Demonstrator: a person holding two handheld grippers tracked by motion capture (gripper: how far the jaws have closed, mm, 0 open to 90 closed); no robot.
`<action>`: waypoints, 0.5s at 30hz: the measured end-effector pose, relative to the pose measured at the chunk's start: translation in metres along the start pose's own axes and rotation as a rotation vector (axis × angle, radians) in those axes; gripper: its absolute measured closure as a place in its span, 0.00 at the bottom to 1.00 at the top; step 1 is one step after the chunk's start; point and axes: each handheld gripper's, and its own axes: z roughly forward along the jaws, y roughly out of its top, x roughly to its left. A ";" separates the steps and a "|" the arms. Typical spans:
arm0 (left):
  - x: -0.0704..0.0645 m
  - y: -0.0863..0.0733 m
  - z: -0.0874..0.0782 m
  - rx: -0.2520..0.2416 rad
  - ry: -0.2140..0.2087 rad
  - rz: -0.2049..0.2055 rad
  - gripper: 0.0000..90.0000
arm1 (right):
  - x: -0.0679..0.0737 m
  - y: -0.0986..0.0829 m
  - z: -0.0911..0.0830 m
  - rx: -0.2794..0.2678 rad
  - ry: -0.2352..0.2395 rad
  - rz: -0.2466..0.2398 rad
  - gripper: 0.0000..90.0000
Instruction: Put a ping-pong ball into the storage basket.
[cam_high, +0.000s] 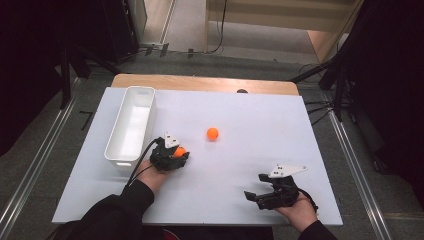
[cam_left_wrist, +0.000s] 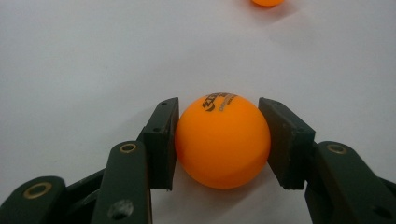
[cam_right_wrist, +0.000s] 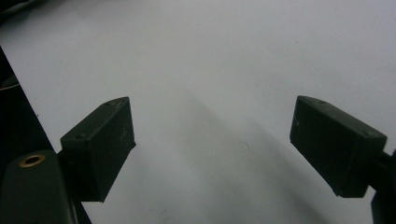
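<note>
We are working at the white table (cam_high: 260, 200) with a gripper in each hand. Our left gripper (cam_high: 176, 152) is sitting just beside the near end of the white tray (cam_high: 129, 122), toward the table's left half, with our dark-sleeved forearm coming in from the near edge and angling slightly rightward. Its jaws are pinching an orange ball (cam_left_wrist: 223, 140); in the left gripper view both pads are pressing against the ball's sides, and the ball is resting on or just above the table surface, though we cannot tell which. In the high view the ball is peeking out orange between the jaw tips.

On top of the held ball we are seeing a dark printed logo with small lettering beneath it. The print is blurred and foreshortened, so we cannot read it.

A second orange ball (cam_high: 212, 133) is lying free near the middle of the table, apart from the left gripper and farther from the near edge; it is also showing at the top edge of the left gripper view.

Our right gripper (cam_high: 255, 192) is resting low near the table's near right corner, held from below by our right hand (cam_high: 300, 210), pointing leftward across the table. Its jaws are spread wide, with bare white table between them.
</note>
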 end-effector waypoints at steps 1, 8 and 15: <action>0.000 0.000 0.000 -0.001 -0.002 -0.003 0.56 | 0.000 0.000 0.000 0.000 0.000 0.000 0.14; 0.001 0.002 -0.004 -0.005 -0.016 -0.005 0.56 | 0.000 0.000 0.000 0.000 -0.001 -0.001 0.14; 0.000 0.004 -0.006 -0.024 -0.027 0.003 0.56 | 0.000 0.000 0.000 0.002 -0.001 -0.001 0.14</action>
